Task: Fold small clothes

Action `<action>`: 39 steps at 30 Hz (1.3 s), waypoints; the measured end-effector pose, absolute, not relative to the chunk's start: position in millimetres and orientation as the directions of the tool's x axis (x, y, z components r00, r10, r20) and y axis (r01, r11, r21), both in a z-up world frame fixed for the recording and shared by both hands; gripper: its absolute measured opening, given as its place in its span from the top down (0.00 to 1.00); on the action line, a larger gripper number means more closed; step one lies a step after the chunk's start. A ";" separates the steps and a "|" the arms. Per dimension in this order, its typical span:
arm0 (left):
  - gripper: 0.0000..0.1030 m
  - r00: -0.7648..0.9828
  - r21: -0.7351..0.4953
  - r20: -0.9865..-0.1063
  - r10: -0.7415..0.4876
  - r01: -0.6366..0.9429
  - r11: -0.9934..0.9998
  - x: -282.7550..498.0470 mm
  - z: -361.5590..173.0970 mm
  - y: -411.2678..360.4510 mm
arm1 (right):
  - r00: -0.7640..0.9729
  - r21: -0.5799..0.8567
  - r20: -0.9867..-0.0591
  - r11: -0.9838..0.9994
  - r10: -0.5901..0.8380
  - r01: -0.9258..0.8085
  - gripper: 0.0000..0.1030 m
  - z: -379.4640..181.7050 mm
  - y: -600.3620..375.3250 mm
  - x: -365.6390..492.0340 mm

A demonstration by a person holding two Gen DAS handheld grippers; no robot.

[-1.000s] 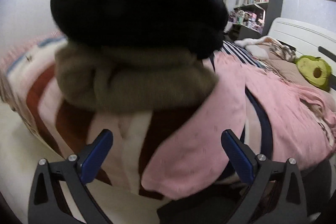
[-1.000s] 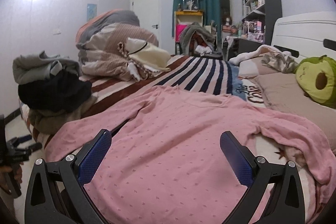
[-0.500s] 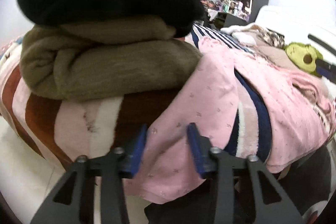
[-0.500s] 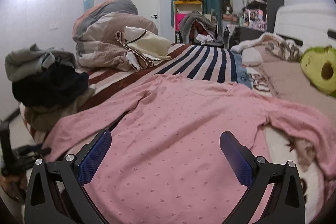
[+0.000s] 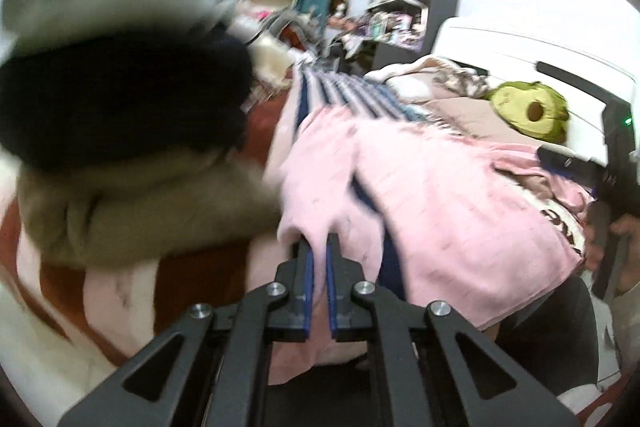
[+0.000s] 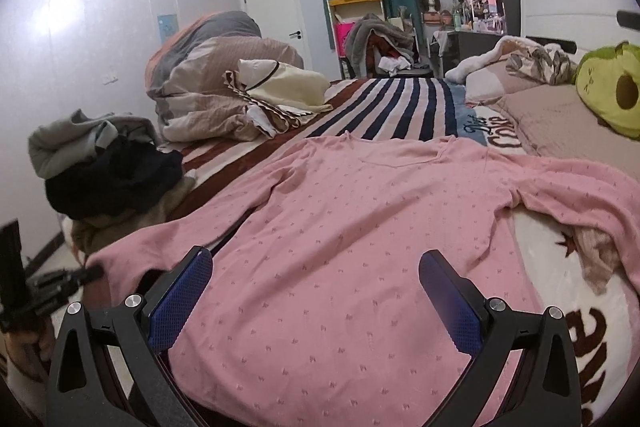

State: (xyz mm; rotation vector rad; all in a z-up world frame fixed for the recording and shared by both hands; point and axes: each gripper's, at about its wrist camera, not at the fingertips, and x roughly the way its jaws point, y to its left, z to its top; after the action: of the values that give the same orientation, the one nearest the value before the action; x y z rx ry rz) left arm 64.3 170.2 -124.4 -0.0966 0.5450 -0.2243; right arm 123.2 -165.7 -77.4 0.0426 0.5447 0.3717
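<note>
A pink long-sleeved top [image 6: 360, 247] lies spread flat on the striped bed, its hem toward me and its neckline away. Its left sleeve [image 6: 168, 239] runs to the bed's left edge. In the left wrist view my left gripper [image 5: 318, 247] is shut on the end of that pink sleeve [image 5: 320, 195] beside the clothes pile; the same gripper shows at the far left of the right wrist view [image 6: 86, 273]. My right gripper [image 6: 316, 291] is open and empty, just above the top's hem.
A pile of folded clothes, grey, black and brown [image 6: 108, 175], sits at the bed's left edge, close to my left gripper [image 5: 120, 131]. A bundled duvet [image 6: 224, 87] lies behind it. A green avocado plush [image 6: 612, 91] and pillows lie at the right.
My left gripper closed from wide open onto the pink sleeve end and lifted it a little. My right gripper stayed open and moved slightly lower over the hem.
</note>
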 end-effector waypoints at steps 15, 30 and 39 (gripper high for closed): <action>0.97 0.734 -0.024 -0.444 -0.513 0.563 0.826 119.3 -40.3 -43.0 | 0.847 0.240 -0.422 0.941 0.323 -0.239 0.00 -84.9 -288.4 90.1; 0.90 0.486 -0.151 -0.611 -0.625 0.704 0.694 127.8 -123.8 -141.3 | 0.843 0.288 -0.469 0.948 0.263 -0.135 0.01 -114.4 -356.8 102.2; 0.43 0.649 -0.148 -0.517 -0.559 0.575 0.805 105.5 -95.4 -52.7 | 0.833 0.249 -0.487 0.956 0.262 -0.155 0.01 -103.1 -331.3 101.3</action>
State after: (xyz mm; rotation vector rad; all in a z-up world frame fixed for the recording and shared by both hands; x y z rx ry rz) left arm 105.5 -52.7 -95.4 0.0301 0.5769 -0.6444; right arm 101.3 -331.3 -103.1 0.2031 0.5432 0.2226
